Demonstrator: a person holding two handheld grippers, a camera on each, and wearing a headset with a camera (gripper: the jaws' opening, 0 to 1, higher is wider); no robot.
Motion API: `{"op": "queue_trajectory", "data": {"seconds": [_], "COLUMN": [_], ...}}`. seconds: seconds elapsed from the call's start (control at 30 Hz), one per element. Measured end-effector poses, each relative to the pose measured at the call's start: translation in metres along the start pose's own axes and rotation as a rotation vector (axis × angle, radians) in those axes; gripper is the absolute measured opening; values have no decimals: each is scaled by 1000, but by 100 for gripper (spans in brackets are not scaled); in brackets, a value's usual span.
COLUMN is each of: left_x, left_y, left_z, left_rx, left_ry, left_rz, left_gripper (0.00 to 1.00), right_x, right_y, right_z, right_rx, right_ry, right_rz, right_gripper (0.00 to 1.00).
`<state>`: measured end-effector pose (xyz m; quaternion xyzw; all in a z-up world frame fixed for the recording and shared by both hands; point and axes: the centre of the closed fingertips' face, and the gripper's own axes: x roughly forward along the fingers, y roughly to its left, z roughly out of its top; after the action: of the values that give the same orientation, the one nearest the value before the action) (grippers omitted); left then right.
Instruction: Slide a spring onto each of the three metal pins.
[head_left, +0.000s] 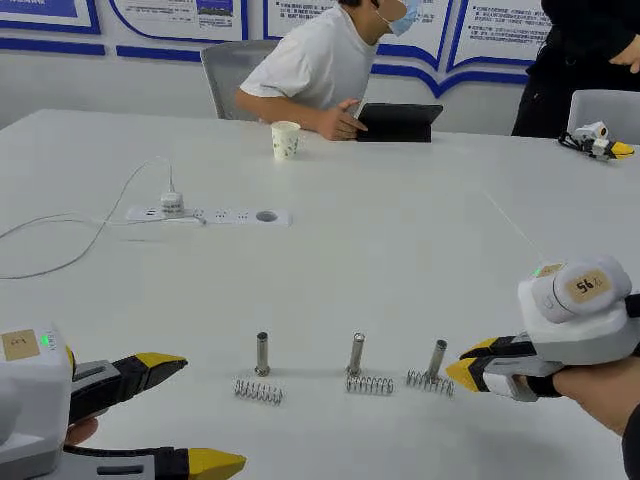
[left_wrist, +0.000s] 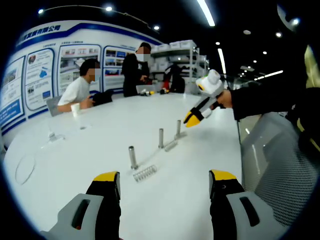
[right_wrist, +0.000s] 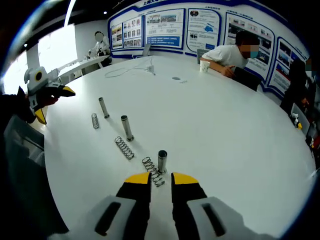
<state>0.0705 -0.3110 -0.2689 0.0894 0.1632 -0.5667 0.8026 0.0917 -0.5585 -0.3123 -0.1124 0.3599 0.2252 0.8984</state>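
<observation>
Right gripper (right_wrist: 161, 179), fingers narrow, beside the coiled steel spring (right_wrist: 151, 171): a push may tip the upright metal pin (right_wrist: 162, 161). Left gripper (left_wrist: 164, 176) fingers wide.

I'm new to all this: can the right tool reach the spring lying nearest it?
Likely yes: the right tool points at that spring, tips nearly on it, jaws slightly apart, nothing in between.

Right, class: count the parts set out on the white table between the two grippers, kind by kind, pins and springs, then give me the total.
Metal pins, standing upright: 3
Springs, lying on the table, one by each pin: 3
Total: 6
</observation>
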Motion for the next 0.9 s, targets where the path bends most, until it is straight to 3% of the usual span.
{"op": "queue_trajectory", "data": {"seconds": [0.4,0.9], "left_x": [2,5], "left_y": [0,-4], "left_z": [-3,-9], "left_rx": [-9,-24], "left_ry": [9,19], "left_rz": [-6,-19], "left_gripper": [73,71], "right_x": [16,28], "right_y": [10,10], "right_z": [-16,-24], "right_rx": [-154,-185], "right_ry": [58,92], "right_rz": [129,186], "right_gripper": [18,16]}}
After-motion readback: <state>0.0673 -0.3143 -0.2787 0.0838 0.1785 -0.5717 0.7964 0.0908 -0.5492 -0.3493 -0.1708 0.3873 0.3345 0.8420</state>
